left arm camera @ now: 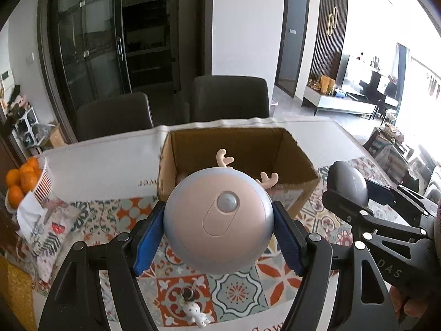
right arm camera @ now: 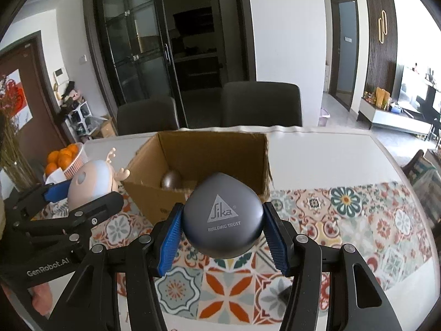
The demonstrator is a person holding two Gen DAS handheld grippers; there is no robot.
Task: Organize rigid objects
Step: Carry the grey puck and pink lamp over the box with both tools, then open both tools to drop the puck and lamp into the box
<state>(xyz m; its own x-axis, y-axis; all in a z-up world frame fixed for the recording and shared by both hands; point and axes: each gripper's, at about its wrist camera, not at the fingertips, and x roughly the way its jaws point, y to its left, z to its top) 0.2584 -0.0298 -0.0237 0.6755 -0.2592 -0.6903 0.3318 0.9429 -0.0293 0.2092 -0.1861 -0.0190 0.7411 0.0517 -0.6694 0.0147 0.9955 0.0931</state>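
Note:
My left gripper (left arm camera: 219,235) is shut on a round pink and grey deer lamp (left arm camera: 219,220) with antlers, held above the patterned cloth just in front of an open cardboard box (left arm camera: 300,190). My right gripper (right arm camera: 222,229) is shut on a grey Sika case (right arm camera: 222,218), also held in front of the box (right arm camera: 154,204). A brown egg-shaped object (right arm camera: 171,179) lies inside the box. The deer lamp also shows at the left in the right wrist view (right arm camera: 91,183), and the grey case at the right in the left wrist view (left arm camera: 350,182).
A small white figurine (left arm camera: 194,310) lies on the patterned tablecloth (left arm camera: 237,289) below my left gripper. A white basket of oranges (left arm camera: 41,179) stands at the table's left edge. Two dark chairs (left arm camera: 228,99) stand behind the table.

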